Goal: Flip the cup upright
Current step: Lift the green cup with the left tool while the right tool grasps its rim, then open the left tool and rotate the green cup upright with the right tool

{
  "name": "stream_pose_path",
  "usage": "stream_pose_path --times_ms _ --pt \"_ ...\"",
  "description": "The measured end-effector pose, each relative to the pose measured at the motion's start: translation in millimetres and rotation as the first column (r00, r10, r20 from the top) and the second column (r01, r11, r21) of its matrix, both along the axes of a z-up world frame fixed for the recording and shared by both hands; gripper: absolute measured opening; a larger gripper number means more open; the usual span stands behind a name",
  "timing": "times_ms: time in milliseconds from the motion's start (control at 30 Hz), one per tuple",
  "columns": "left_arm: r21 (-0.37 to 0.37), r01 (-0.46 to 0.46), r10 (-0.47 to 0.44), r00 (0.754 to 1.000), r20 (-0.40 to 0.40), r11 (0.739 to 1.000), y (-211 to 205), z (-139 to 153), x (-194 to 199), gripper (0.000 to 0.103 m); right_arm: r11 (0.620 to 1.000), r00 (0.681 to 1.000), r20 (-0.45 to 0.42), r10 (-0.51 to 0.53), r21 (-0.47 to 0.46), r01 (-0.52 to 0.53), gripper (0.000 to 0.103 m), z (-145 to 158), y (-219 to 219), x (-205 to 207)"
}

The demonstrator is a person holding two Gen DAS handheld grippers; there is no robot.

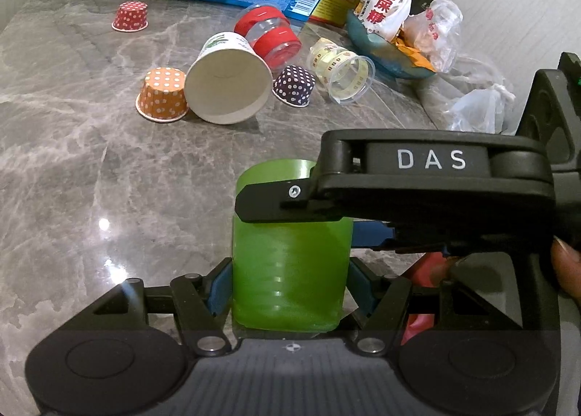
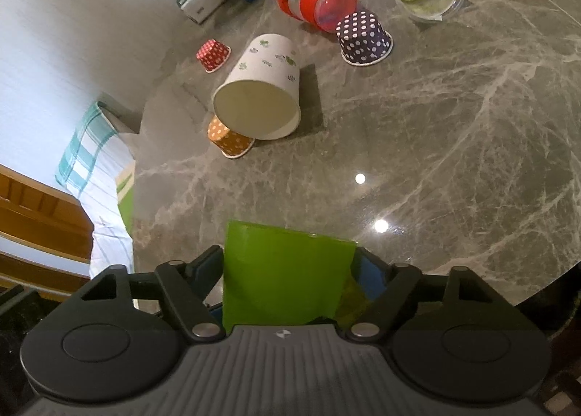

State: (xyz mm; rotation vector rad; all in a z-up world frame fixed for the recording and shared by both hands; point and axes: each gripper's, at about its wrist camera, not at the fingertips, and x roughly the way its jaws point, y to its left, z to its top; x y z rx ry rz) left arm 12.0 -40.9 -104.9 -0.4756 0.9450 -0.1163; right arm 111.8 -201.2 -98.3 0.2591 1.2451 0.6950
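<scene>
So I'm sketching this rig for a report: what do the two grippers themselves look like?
Both are matte black plastic with ribbed grey-black bodies, round side discs, silver pivot pins and blue finger pads. The left gripper matches the right gripper. Seen from the left wrist, the right one bears white "DAS" lettering. No cables or sleeves show.

One green cup [image 1: 290, 270], one white paper cup [image 1: 228, 82], two clear plastic cups [image 1: 268, 33], three dotted paper cups [image 1: 163, 94]

Glaring off the polished marble table [image 2: 472, 125] as small white hotspots near its middle, under even, fairly bright indoor light. Bending and darkening toward the frame corners from fisheye distortion; blurring slightly on the nearest black housings.
</scene>
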Motion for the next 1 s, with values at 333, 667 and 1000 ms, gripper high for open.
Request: stream_pose_path --times_ms 333,667,1000 --pt "-0.013 0.008 -0.008 1.0 0.006 1.0 5 -1 -2 0.069 0.999 0.999 -0.008 0.031 -0.023 -0.031 0.076 2 6 2" --pt "0.103 0.02 -0.03 0.995 0.097 0.995 9 10 -24 0.101 0.998 0.998 0.009 0.068 0.007 -0.068 0.075 0 13 -4" --pt "0.103 -0.017 0.004 0.992 0.128 0.995 40 21 -44 0.101 0.997 0.996 0.063 0.066 0.04 -0.069 0.075 14 13 -11"
